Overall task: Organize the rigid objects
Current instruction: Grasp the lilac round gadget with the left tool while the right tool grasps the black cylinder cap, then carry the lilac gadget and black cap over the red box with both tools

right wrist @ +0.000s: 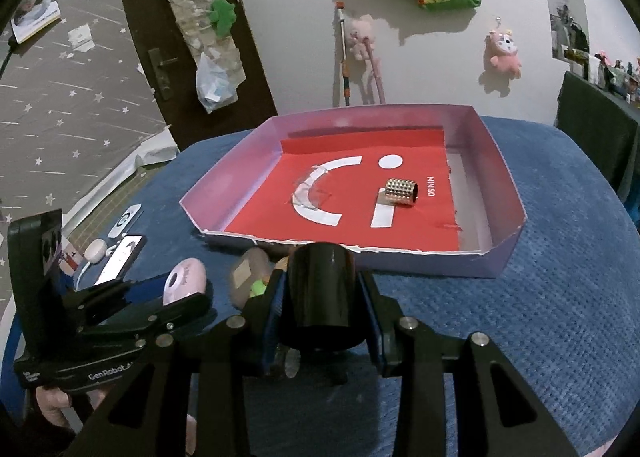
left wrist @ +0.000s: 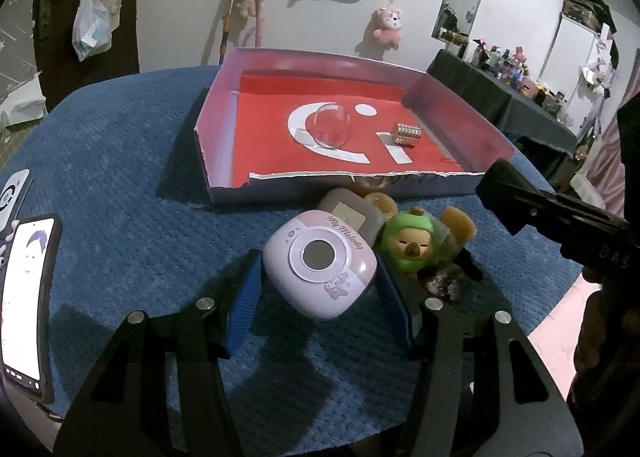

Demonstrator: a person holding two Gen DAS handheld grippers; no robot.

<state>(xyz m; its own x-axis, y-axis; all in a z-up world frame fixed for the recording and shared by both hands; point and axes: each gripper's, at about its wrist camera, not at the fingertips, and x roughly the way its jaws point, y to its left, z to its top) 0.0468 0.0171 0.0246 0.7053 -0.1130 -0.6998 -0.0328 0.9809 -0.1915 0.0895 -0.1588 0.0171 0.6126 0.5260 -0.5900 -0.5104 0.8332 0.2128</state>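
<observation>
Left gripper (left wrist: 318, 277): blue pads pinching the lilac camera-shaped toy (left wrist: 320, 263) from both sides, above the blue cloth.
Right gripper (right wrist: 322, 289): closed on a black cylinder (right wrist: 322, 289), clamped between both pads, held in front of the tray's torn near wall.
Tray (right wrist: 496, 161): shallow cardboard box with pale walls and a red liner, resting on the blue cloth (right wrist: 540, 297).
Clear cup (left wrist: 330, 125): transparent, inside the tray, standing on the white crescent print.
Studded cylinder (right wrist: 401, 192): metallic, lying on its side on the red liner, well apart from the clear cup.
Grey case (left wrist: 352, 217): just behind the camera toy, touching it, outside the tray.
Green figure (left wrist: 408, 243): small duck-like toy beside the camera toy, near the tray's front wall.
Brown pieces (left wrist: 460, 223): amber-coloured, behind the green figure; exact form unclear.
Phone (left wrist: 26, 297): lit screen, at the cloth's left edge.
</observation>
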